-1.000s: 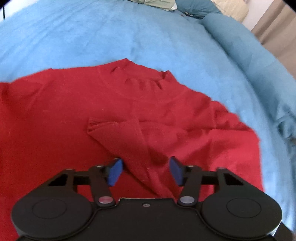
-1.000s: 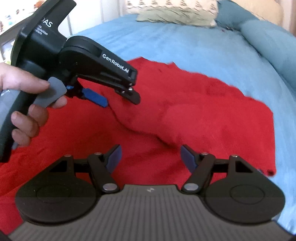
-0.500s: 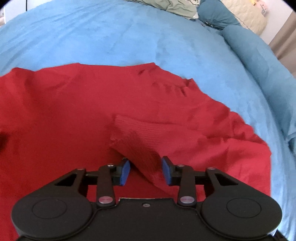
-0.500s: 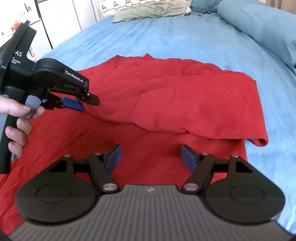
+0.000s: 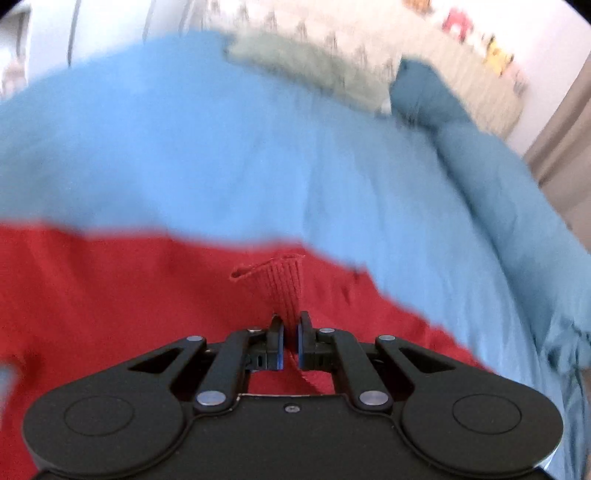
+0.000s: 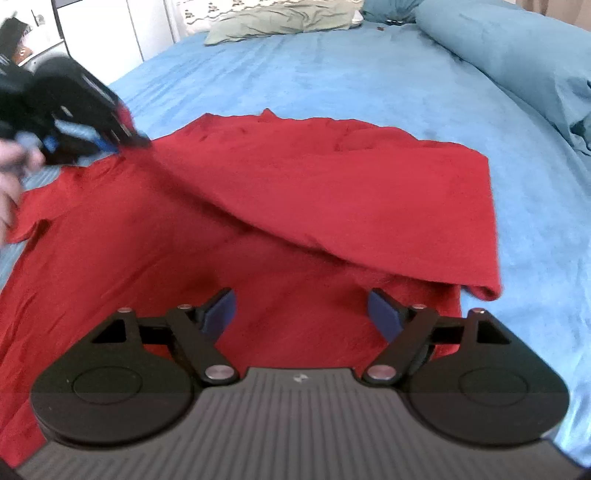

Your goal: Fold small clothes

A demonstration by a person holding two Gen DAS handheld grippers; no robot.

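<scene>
A red sweater [image 6: 332,192] lies spread on the blue bed cover [image 6: 332,81], its right side folded over the body. My left gripper [image 5: 290,325] is shut on the ribbed cuff of a sleeve [image 5: 280,284] and holds it lifted off the sweater; that view is motion-blurred. In the right wrist view the left gripper [image 6: 114,142] is at the sweater's far left edge, held by a hand [image 6: 11,173]. My right gripper [image 6: 301,310] hovers over the sweater's near part, its jaws opening wide, with nothing between them.
A pale green pillow [image 6: 280,18] and a teal pillow [image 6: 509,48] lie at the head of the bed. White cupboard doors [image 6: 110,29] stand beyond the left side. Bare blue cover [image 6: 535,221] surrounds the sweater on the right.
The left gripper closed on the sleeve cuff and rose, pulling the sleeve up and out to the sweater's left. The right jaws spread wider; that hand barely moved.
</scene>
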